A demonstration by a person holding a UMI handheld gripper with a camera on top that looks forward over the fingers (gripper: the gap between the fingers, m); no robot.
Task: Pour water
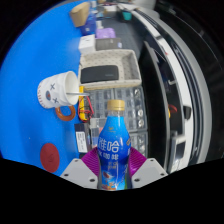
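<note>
The gripper [113, 172] has its two fingers clamped on a blue bottle [113, 148], one purple pad [88, 166] pressed against each side of the lower label. The bottle stands upright between them, with an orange cap at the top, clear liquid at the neck and white lettering on the blue wrap.

Below and around the fingers lies a bright blue table [30, 95], which fills the whole span from seven o'clock round to eleven o'clock. Just beyond the bottle's cap, at twelve o'clock, a grey mesh basket [108, 70] sits on the table, its rim pale and its side showing a grid of holes with something orange and dark behind them. At ten o'clock from the bottle a white mug [58, 92] with dark printed figures lies tilted, its mouth turned toward the basket; whether it touches the basket I cannot tell. A small reddish-brown ring [66, 113] lies just below the mug.

Farther off, at twelve o'clock, small boxes and an orange item [80, 13] crowd the far end of the table, too small to make out. From one to four o'clock the table ends at a dark floor [165, 90], crossed by a curved white edge [185, 75].
</note>
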